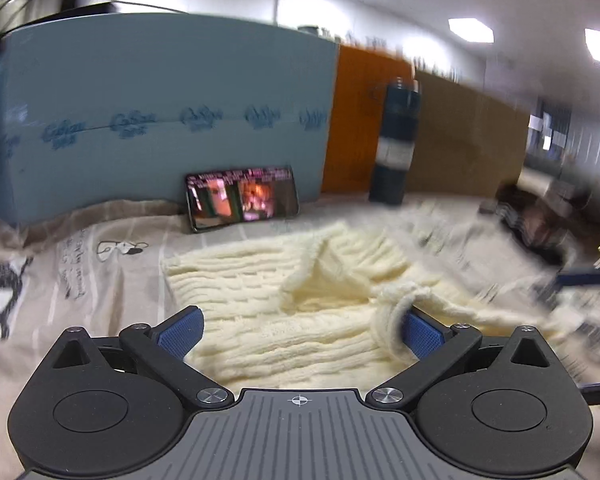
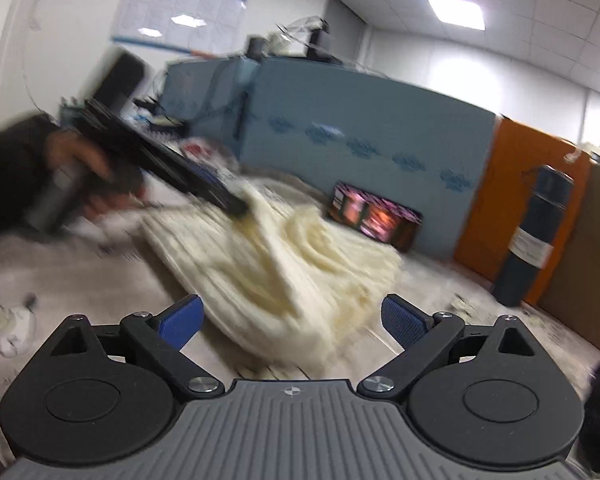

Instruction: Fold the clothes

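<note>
A cream ribbed knit sweater (image 1: 284, 304) lies crumpled on a beige printed bedsheet (image 1: 80, 280). My left gripper (image 1: 300, 332) is open just above it, and a rolled cuff of the sweater hangs over its right finger (image 1: 420, 334). In the right wrist view the sweater (image 2: 284, 264) lies in a blurred heap ahead of my right gripper (image 2: 292, 320), which is open and empty. The left gripper (image 2: 204, 188) shows there too, in a person's hand, its tip over the sweater's far part.
A phone (image 1: 242, 198) with a lit screen leans on a blue board (image 1: 160, 112) at the back. A dark bottle (image 1: 396, 140) stands in front of an orange panel (image 1: 360, 120). A dark garment (image 1: 536, 224) lies at the far right.
</note>
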